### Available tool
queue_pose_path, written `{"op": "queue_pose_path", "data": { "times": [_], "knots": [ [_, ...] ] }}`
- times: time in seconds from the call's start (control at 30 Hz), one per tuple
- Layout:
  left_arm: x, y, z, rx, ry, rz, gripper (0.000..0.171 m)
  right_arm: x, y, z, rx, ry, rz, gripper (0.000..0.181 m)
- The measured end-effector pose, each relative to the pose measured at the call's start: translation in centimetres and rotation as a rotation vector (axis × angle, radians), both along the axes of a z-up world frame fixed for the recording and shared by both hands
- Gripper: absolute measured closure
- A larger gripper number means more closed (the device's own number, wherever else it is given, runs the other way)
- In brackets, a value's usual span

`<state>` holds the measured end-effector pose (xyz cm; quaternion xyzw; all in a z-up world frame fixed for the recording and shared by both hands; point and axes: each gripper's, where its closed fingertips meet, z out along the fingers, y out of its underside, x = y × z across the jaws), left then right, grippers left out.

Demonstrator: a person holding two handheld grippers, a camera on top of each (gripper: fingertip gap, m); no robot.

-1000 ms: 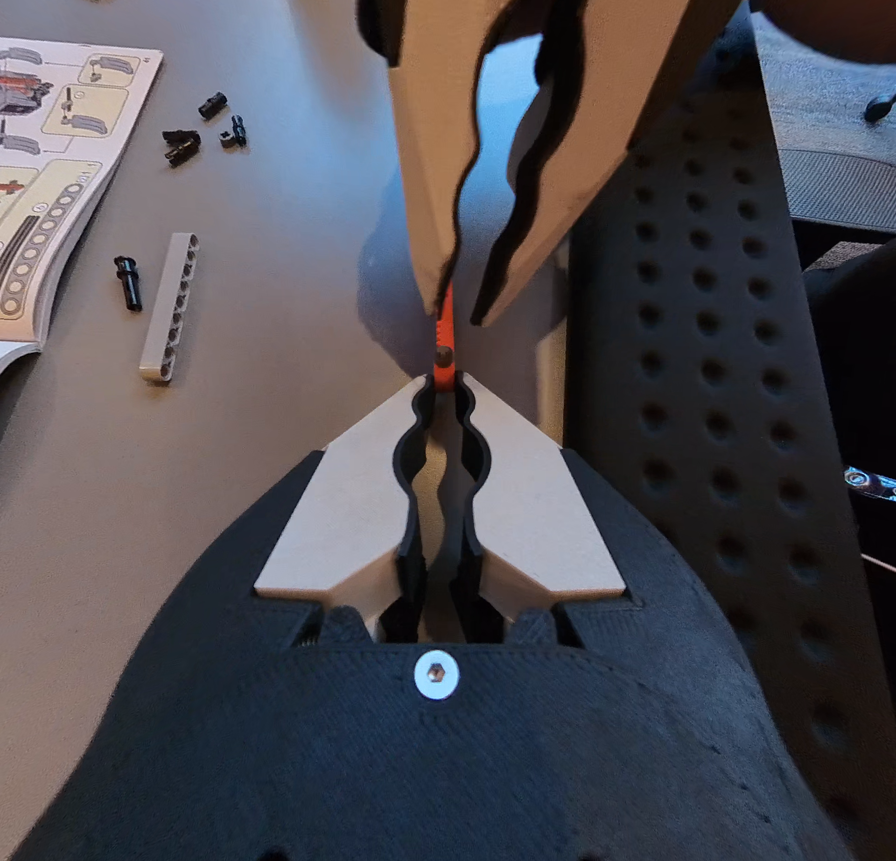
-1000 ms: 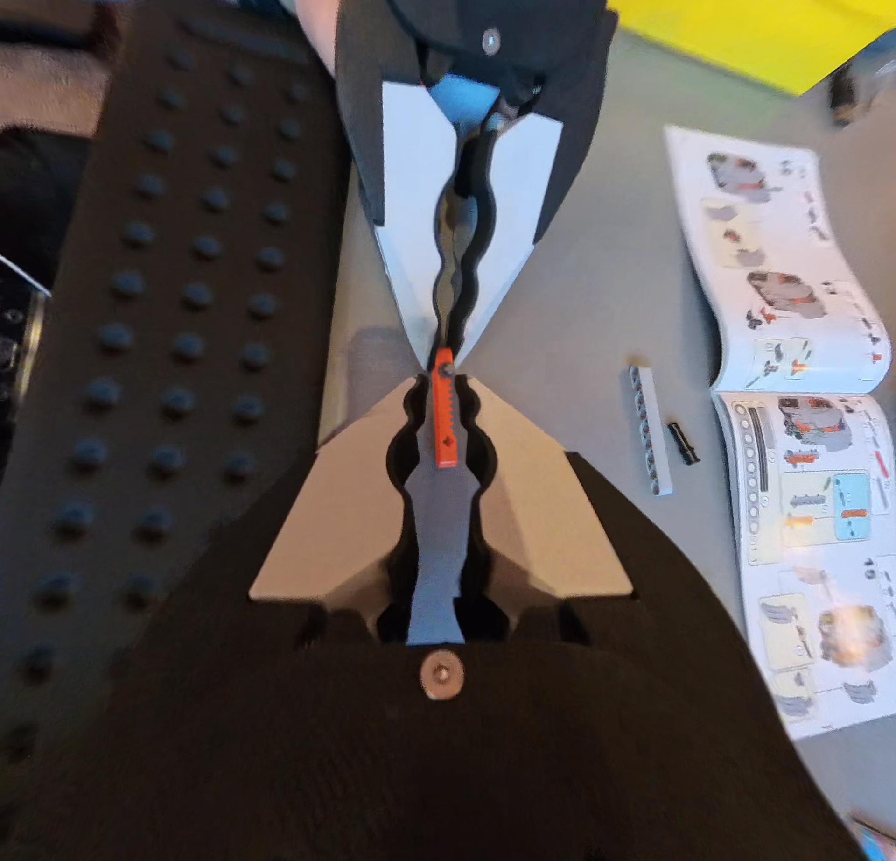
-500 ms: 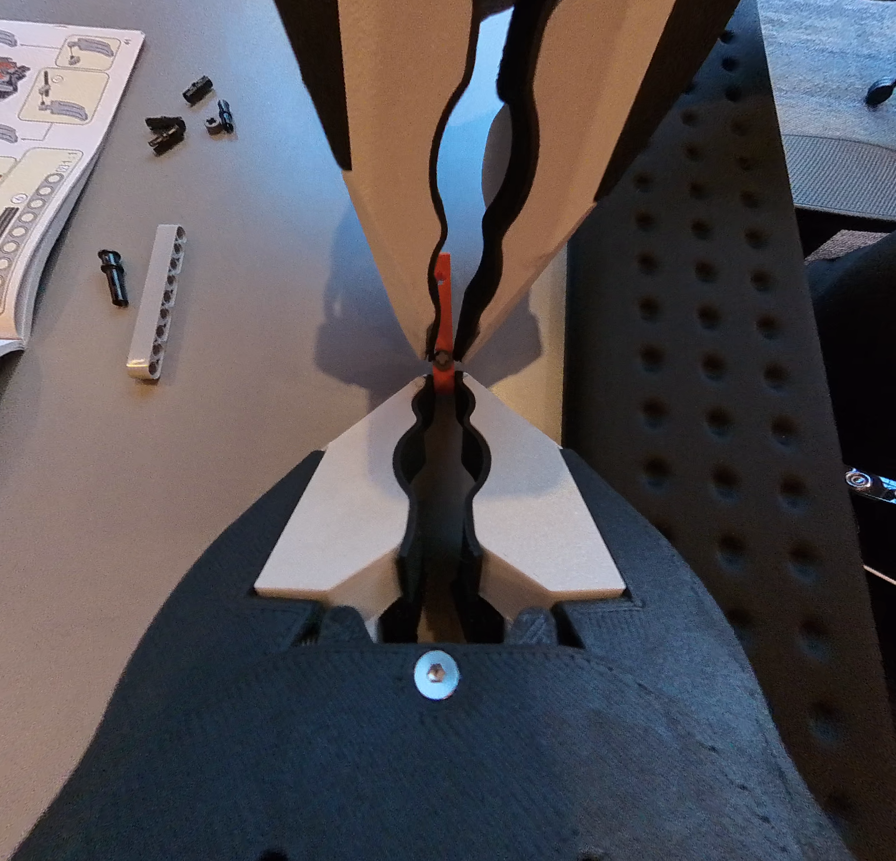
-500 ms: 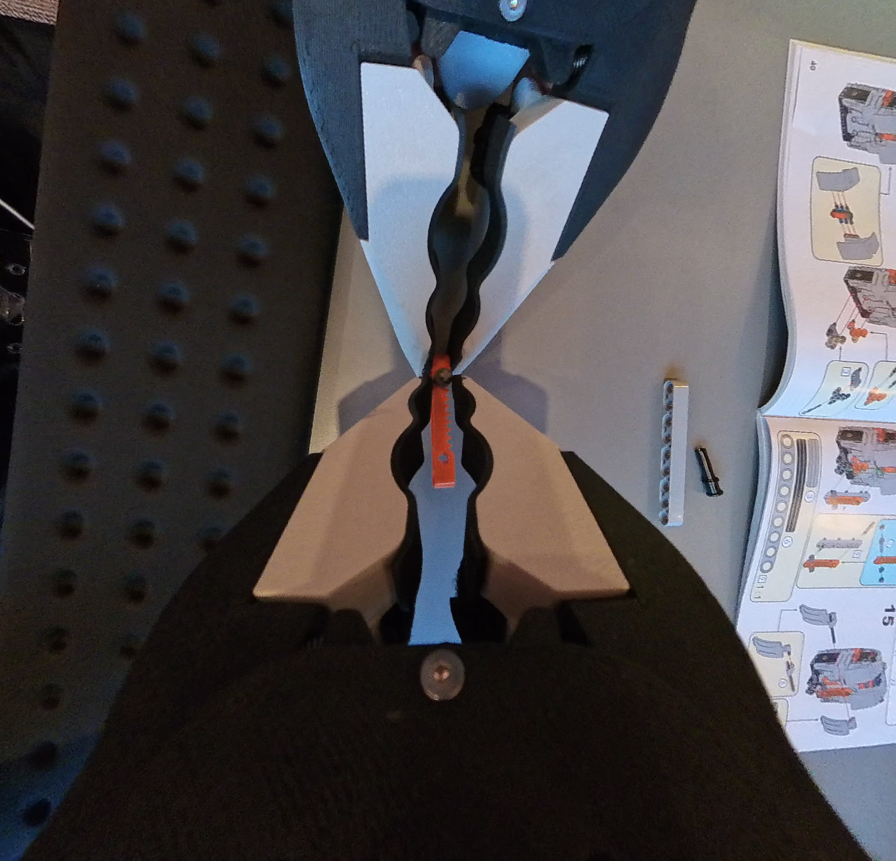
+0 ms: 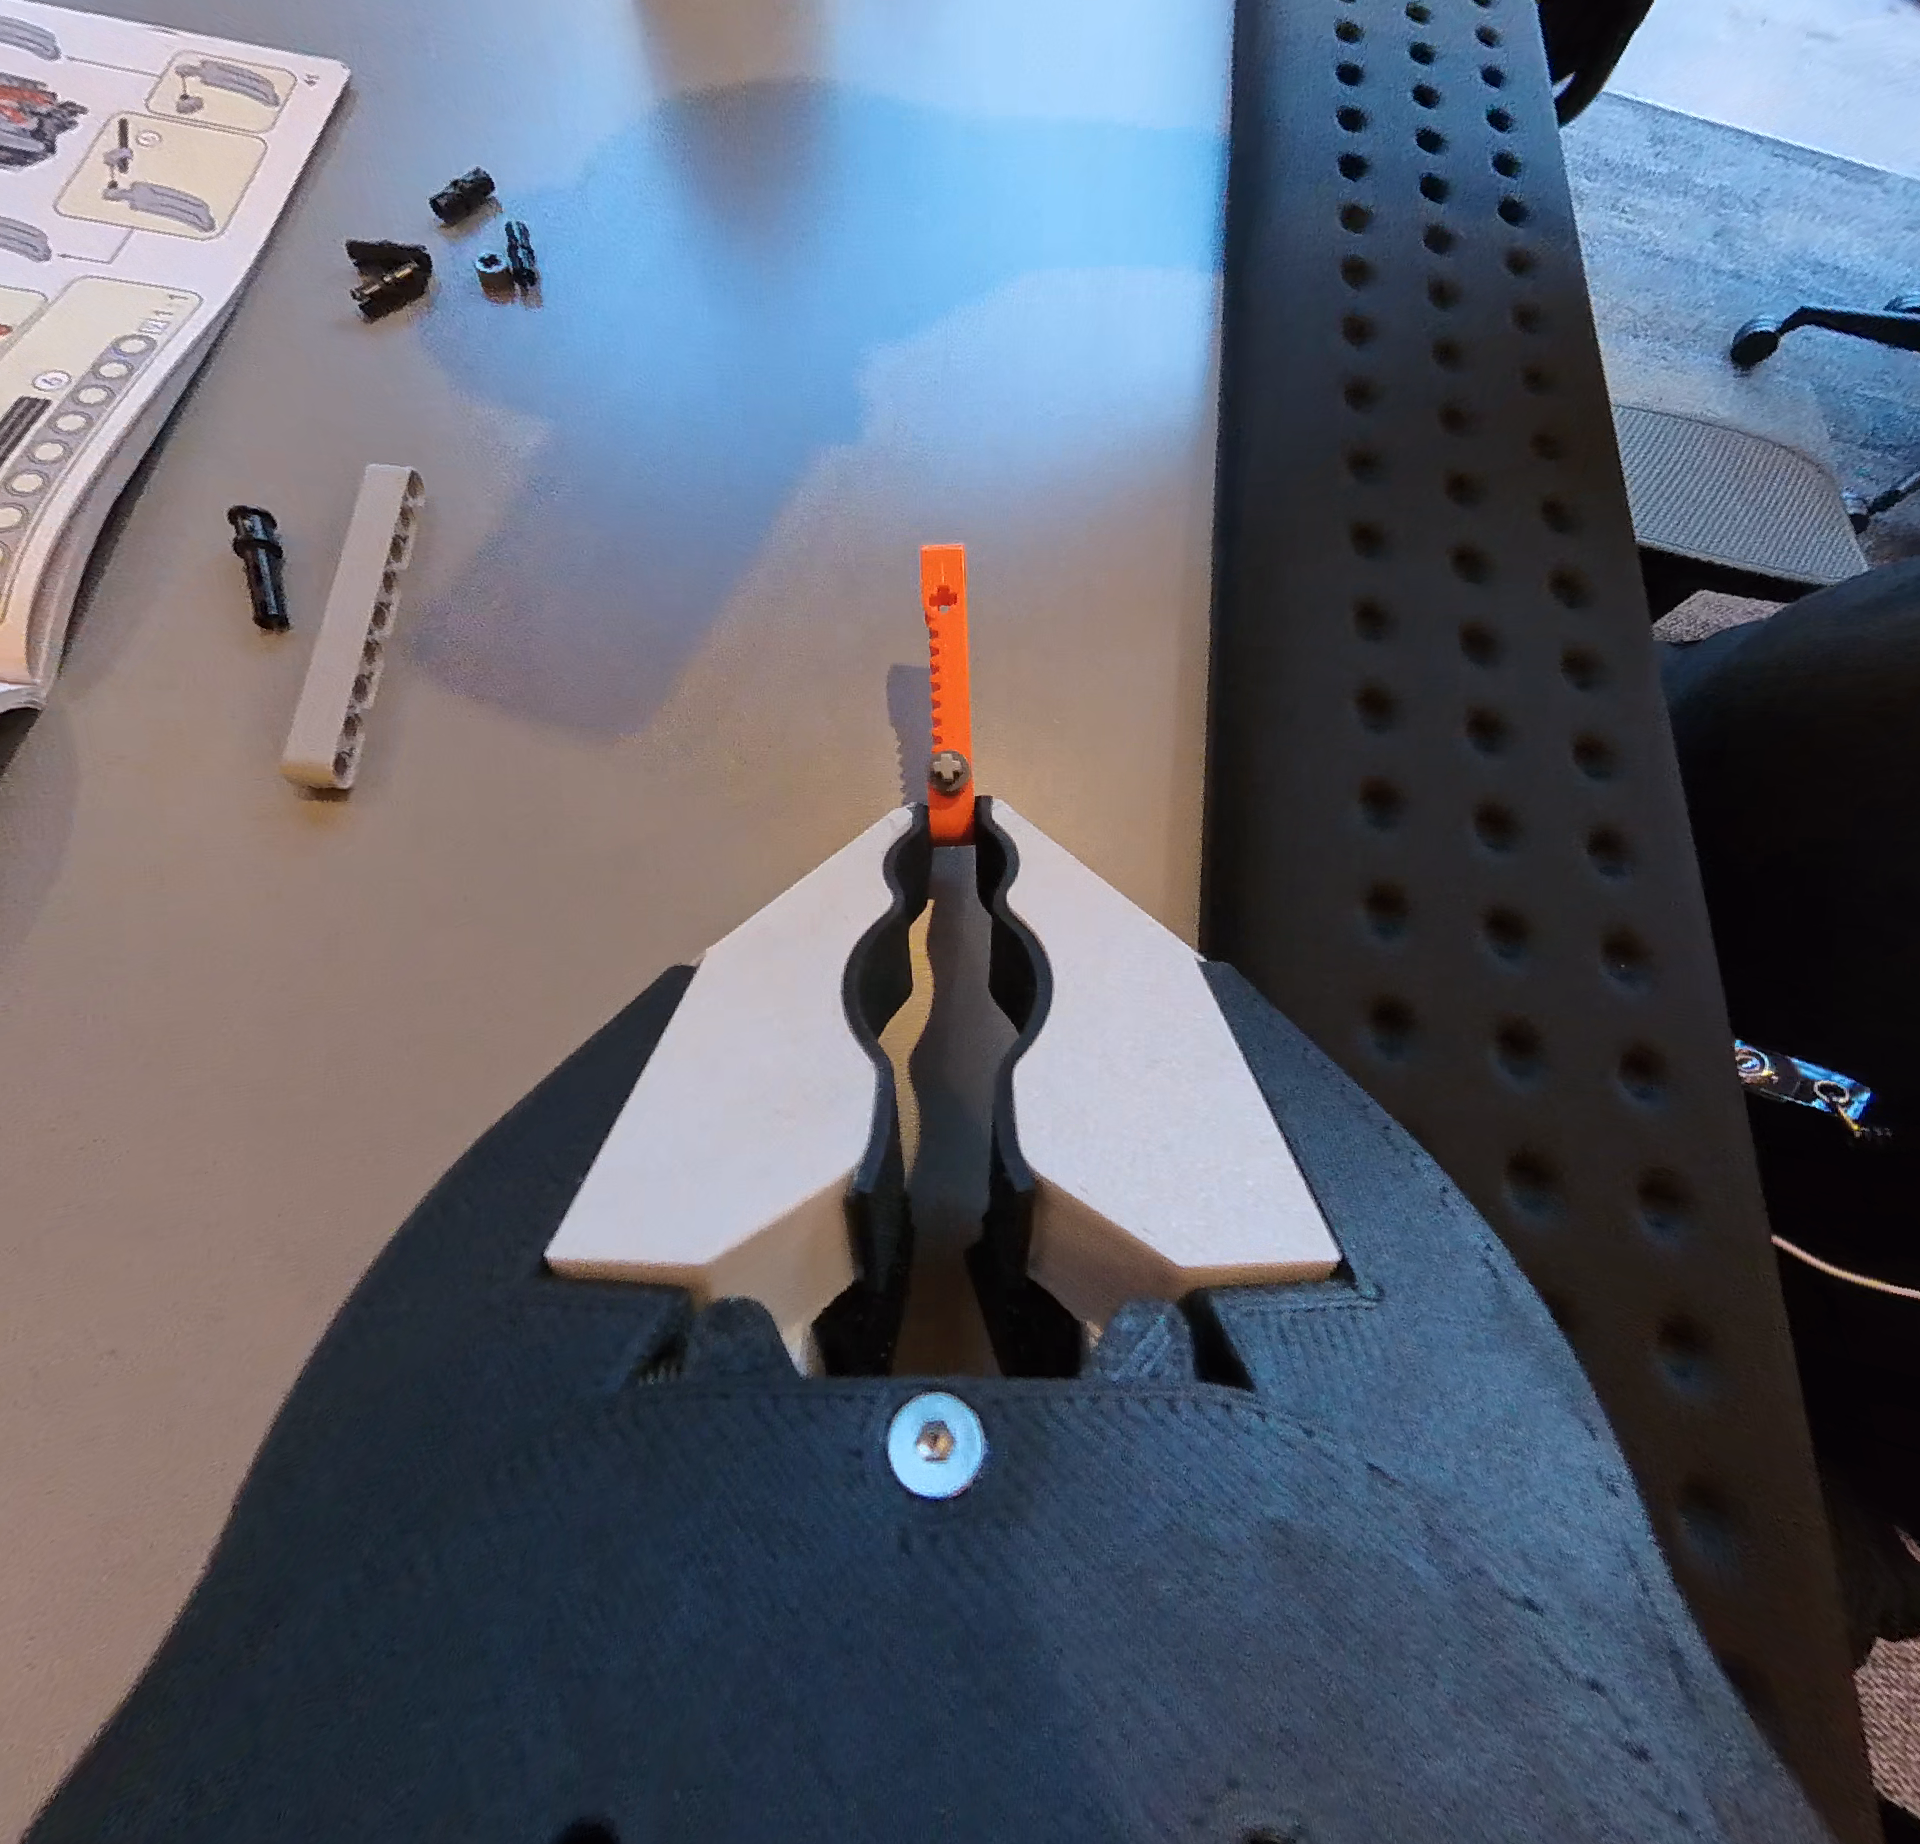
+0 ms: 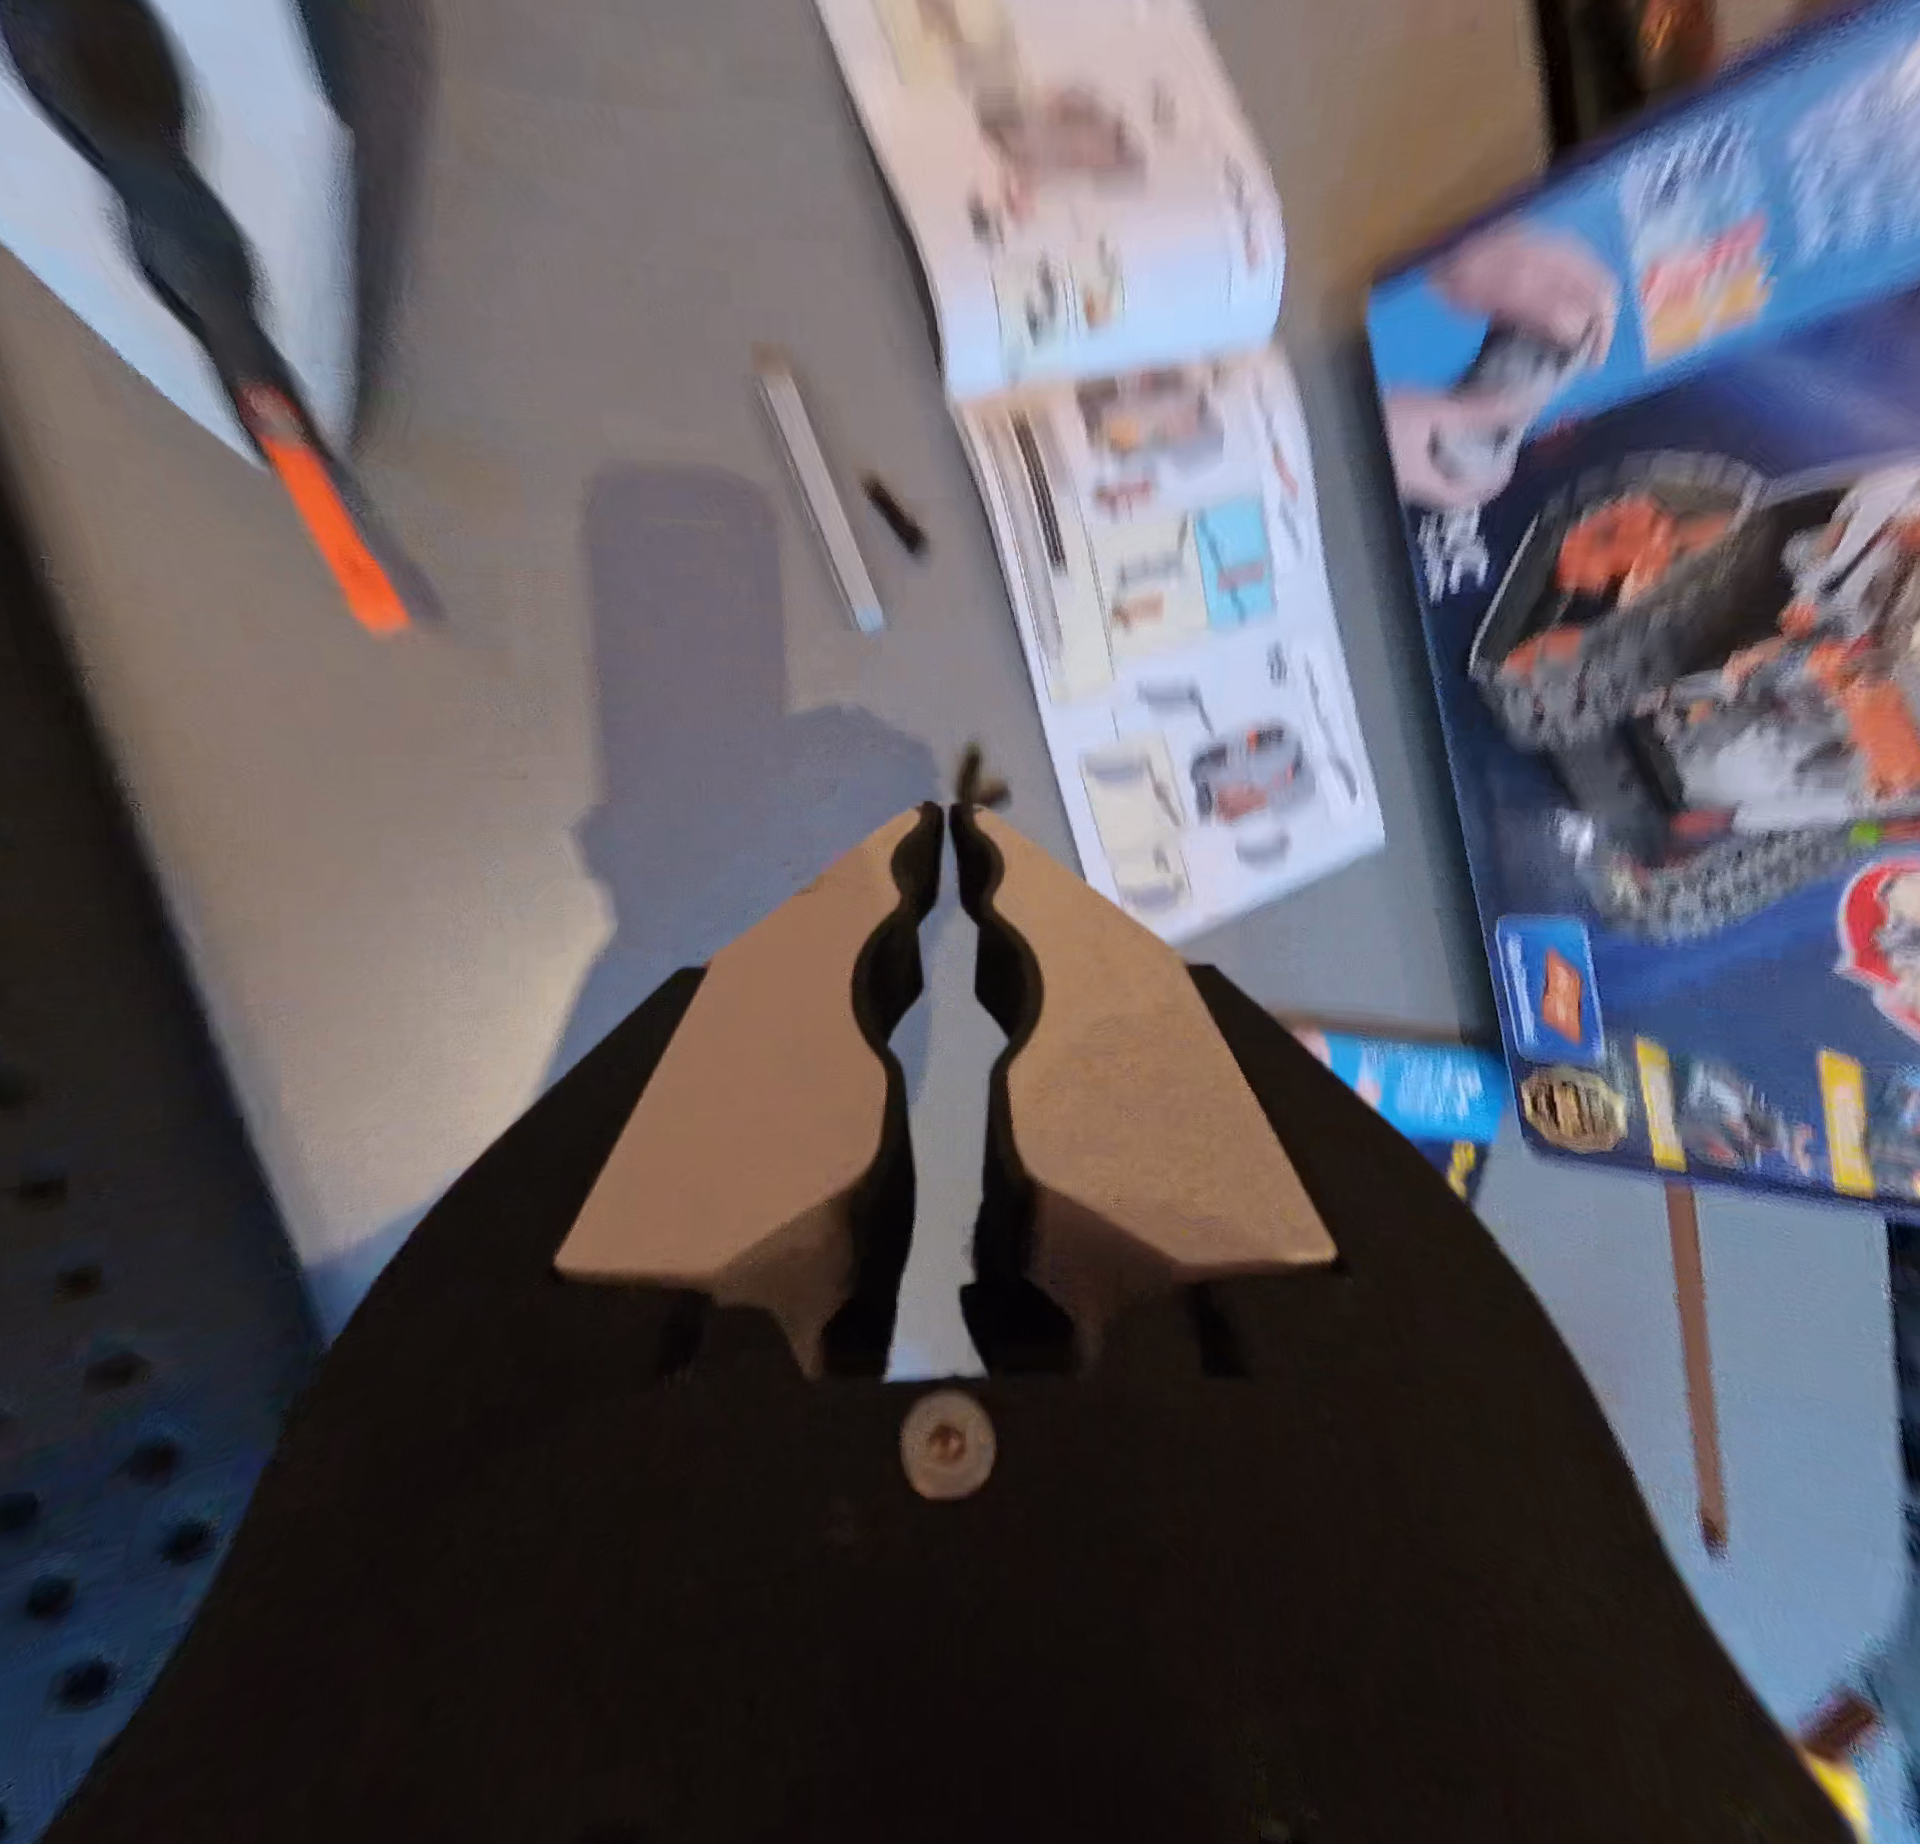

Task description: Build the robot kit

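Note:
My left gripper (image 5: 951,818) is shut on the near end of an orange toothed bar (image 5: 948,651), which sticks out forward above the grey table. A grey cross-headed pin (image 5: 950,771) sits in the bar just past the fingertips. My right gripper (image 6: 948,818) has its jaws together with nothing between them, in a blurred view. It hangs over the table near a small black part (image 6: 971,781). The left gripper with the orange bar (image 6: 332,537) shows at the upper left of the right wrist view, well apart from my right gripper.
An open instruction booklet (image 5: 125,236) (image 6: 1143,547) lies on the table. Beside it are a grey holed beam (image 5: 358,620) (image 6: 821,495), a black pin (image 5: 260,563) and loose black parts (image 5: 390,277). A blue toy box (image 6: 1683,651) stands beyond. A black perforated panel (image 5: 1455,651) borders the table.
The right gripper has let go of the orange bar and swung away toward the booklet and box. The left gripper still holds the bar in the same place.

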<state>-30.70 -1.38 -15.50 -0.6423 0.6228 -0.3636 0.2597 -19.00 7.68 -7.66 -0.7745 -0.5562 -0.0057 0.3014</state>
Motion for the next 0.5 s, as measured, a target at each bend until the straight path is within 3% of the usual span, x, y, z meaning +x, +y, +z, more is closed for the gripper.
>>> {"op": "queue_pose_path", "data": {
  "times": [0.13, 0.23, 0.4, 0.5],
  "knots": [
    [-0.1, 0.1, -0.3, 0.036, 0.017, -0.002, 0.167, 2.4, 0.8, -5.1, -0.116, -0.184, 0.024, 0.179],
    [-0.1, 0.2, -0.5, 0.053, 0.028, 0.001, 0.167, 2.0, 1.7, -6.8, -0.155, -0.156, -0.001, 0.177],
    [-0.1, 0.2, -0.2, 0.038, 0.013, 0.006, 0.167, 0.9, 2.3, -7.3, -0.287, 0.022, -0.129, 0.167],
    [-0.1, 0.3, 0.2, 0.044, -0.012, 0.007, 0.167, -3.2, -1.1, -5.6, -0.321, 0.148, 0.035, 0.157]
  ]
}}
